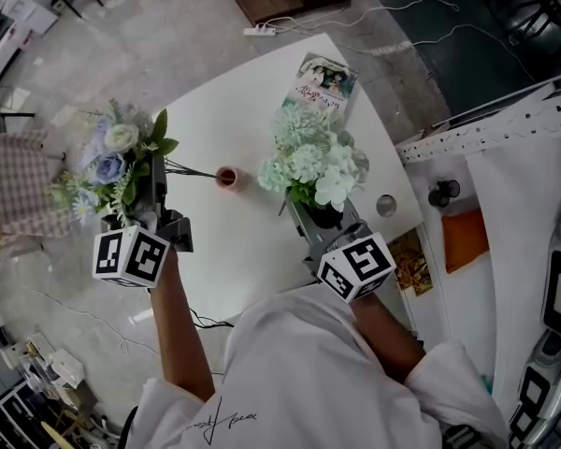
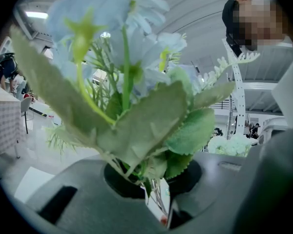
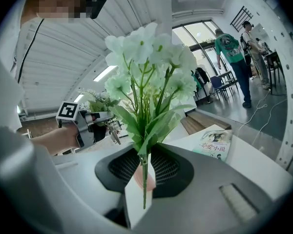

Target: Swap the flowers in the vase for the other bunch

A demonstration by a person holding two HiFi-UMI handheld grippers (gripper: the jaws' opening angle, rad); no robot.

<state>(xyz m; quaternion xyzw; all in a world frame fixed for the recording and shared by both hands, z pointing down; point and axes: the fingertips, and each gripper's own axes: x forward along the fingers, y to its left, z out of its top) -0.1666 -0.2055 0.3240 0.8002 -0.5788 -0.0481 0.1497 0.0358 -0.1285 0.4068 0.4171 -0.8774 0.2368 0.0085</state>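
Observation:
A small red vase (image 1: pixel 226 177) stands with nothing in it on the white table (image 1: pixel 252 251). My left gripper (image 1: pixel 157 193) is shut on a bunch of blue and white flowers (image 1: pixel 112 162). Its dark stems (image 1: pixel 192 171) point right and end just short of the vase. In the left gripper view the leaves (image 2: pixel 146 126) fill the frame and the stems (image 2: pixel 155 191) run down between the jaws. My right gripper (image 1: pixel 318 215) is shut on a pale green-white bunch (image 1: pixel 313 162), right of the vase. In the right gripper view its thin stem (image 3: pixel 144 179) is pinched upright under the blooms (image 3: pixel 151 57).
A book (image 1: pixel 325 80) lies at the table's far edge, and a small round metal object (image 1: pixel 385 205) near its right edge. A checked-cloth seat (image 1: pixel 19 195) stands on the left. A white perforated frame (image 1: pixel 486 129) is on the right. People (image 3: pixel 234 57) are in the background.

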